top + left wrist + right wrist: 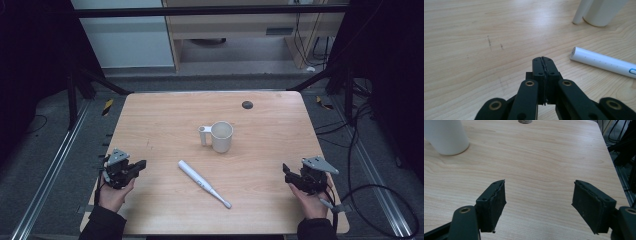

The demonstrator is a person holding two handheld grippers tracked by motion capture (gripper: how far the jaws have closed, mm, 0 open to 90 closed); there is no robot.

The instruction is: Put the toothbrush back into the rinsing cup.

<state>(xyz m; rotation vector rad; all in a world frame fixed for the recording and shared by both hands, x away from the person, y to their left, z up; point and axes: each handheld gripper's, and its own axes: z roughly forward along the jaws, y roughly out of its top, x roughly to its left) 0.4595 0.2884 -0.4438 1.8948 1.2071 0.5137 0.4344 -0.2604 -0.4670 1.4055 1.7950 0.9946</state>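
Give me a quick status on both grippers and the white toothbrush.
Left gripper shut, empty, at table's left edge. Right gripper open, empty, at right edge. White electric toothbrush flat on wooden table, in front of white plastic cup. Nothing in the way.

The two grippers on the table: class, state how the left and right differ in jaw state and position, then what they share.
The left gripper has its jaws pressed shut; the right gripper has its jaws spread wide. The left gripper sits near the toothbrush, while the right gripper is farther from it, by the table edge. Both are black, hand-held, empty, and point inward toward the cup.
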